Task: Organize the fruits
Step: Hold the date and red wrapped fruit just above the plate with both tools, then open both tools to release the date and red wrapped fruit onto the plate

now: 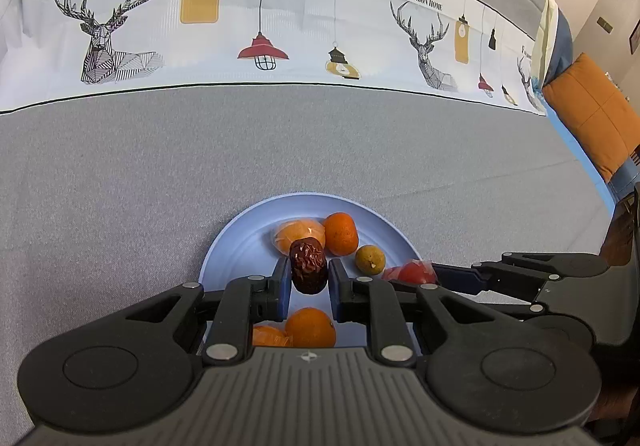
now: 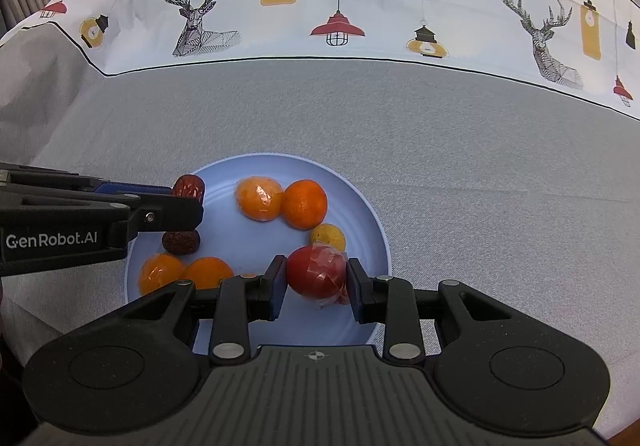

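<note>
A round pale-blue plate [image 2: 372, 230] is set on a worktop covered by a grey cloth [image 2: 480, 165] with a white printed border of deer and lamps. The left gripper [image 1: 309, 273] is closed on a wrinkled dark-red dried date [image 1: 308, 266], held above the plate. The right gripper [image 2: 317, 278] is clamped on a red round fruit in clear plastic wrap [image 2: 316, 274] at the plate's near right. Four orange citrus fruits, a small yellow fruit [image 2: 328, 237] and a second dried date [image 2: 181, 242] are seen lying on the plate.
</note>
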A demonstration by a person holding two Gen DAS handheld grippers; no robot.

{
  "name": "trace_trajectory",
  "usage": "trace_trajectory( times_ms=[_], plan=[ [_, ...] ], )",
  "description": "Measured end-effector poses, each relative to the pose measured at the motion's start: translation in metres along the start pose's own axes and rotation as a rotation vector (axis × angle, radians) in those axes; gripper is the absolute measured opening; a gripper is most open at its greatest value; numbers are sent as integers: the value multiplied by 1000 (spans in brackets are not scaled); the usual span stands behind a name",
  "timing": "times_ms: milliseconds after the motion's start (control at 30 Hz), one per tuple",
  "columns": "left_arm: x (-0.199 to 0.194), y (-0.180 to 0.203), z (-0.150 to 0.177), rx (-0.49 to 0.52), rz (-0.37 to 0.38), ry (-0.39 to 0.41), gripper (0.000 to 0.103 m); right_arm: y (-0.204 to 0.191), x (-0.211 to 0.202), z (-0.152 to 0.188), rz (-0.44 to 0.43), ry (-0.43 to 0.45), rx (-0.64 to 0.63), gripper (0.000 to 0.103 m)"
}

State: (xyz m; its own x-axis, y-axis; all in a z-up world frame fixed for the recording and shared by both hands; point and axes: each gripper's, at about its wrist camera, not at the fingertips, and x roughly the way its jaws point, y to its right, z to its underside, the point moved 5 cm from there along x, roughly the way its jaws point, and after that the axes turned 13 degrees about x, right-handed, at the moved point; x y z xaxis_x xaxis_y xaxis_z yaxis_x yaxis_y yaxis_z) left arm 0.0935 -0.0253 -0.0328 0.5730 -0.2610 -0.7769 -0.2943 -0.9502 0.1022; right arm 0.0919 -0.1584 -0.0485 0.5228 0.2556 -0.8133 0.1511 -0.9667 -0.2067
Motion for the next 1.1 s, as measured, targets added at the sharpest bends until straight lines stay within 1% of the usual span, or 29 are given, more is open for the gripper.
trace_trajectory(
  times_ms=[733, 767, 800, 833, 867, 900, 1100],
  plan=[
    [-2, 1, -6, 1, 4, 14, 21, -1, 3, 4, 1, -8, -7, 33],
    [-3, 1, -6, 1, 3, 18, 23, -1, 3, 5, 4, -11, -7, 34],
    [-3, 1, -5, 0, 6, 20, 28, -1, 4, 3, 9, -15, -7, 35],
    [-3, 1, -5, -3, 9, 21, 33, 0, 5, 4, 19, -17, -9, 46],
    [-3, 1, -4, -5, 10, 23, 37, 0, 5, 3, 25, -15, -10, 52],
    [-2, 1, -5, -4, 7, 23, 38, 0, 4, 2, 28, -9, -8, 57],
    [-2, -2, -6, -14, 0, 28, 40, 3, 3, 1, 39, -4, 1, 61]
  ],
)
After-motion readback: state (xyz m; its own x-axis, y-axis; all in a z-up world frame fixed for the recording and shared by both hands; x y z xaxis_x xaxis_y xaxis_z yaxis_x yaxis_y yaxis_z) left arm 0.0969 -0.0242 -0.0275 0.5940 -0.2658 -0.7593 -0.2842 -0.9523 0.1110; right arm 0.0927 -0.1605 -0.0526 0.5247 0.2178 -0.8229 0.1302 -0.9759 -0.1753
